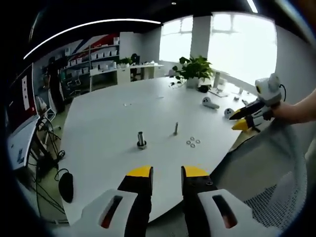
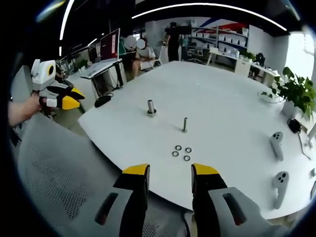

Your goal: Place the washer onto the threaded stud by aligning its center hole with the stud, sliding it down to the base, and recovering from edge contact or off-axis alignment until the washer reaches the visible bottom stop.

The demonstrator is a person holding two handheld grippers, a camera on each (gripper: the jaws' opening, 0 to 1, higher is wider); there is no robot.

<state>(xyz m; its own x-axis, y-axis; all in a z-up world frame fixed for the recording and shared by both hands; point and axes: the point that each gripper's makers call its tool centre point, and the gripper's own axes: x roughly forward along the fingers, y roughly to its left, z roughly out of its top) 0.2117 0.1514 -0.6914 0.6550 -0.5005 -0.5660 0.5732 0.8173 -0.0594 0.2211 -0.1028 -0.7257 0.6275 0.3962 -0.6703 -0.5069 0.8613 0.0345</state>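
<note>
While both hands hung back off the near edge of the white surface (image 2: pixel 232 98), nothing on it had yet been touched. The right gripper (image 2: pixel 169 170) sat at six o'clock in the right gripper view, jaws apart and empty, aimed straight at the washers (image 2: pixel 181 152): four small rings in a tight cluster, lying flat near the surface's edge, presumably laid there for an easy reach. Just beyond them, toward twelve o'clock, stood the thin threaded stud (image 2: pixel 185 124), upright and bare, well placed for a short carry from cluster to target. Further off at eleven o'clock stood a stouter post on a round base (image 2: pixel 151 107); whether it played any part was hard to say at that size.

Over in the left gripper view, the left gripper (image 1: pixel 166 171) also showed its jaws apart with nothing between them, pointing across the surface with the stud (image 1: pixel 176 128) ahead and the washers (image 1: pixel 192 142) just to its right, at about one o'clock. The right gripper (image 1: pixel 240 120) came in at three o'clock, held by a hand clear of the surface.

A potted plant (image 1: pixel 193 70) and white handheld controllers (image 2: pixel 277 143) sat well apart from the work, out of the way. My read: the job stood at its very start, with picking one washer cleanly from its close neighbours as the first challenge.
</note>
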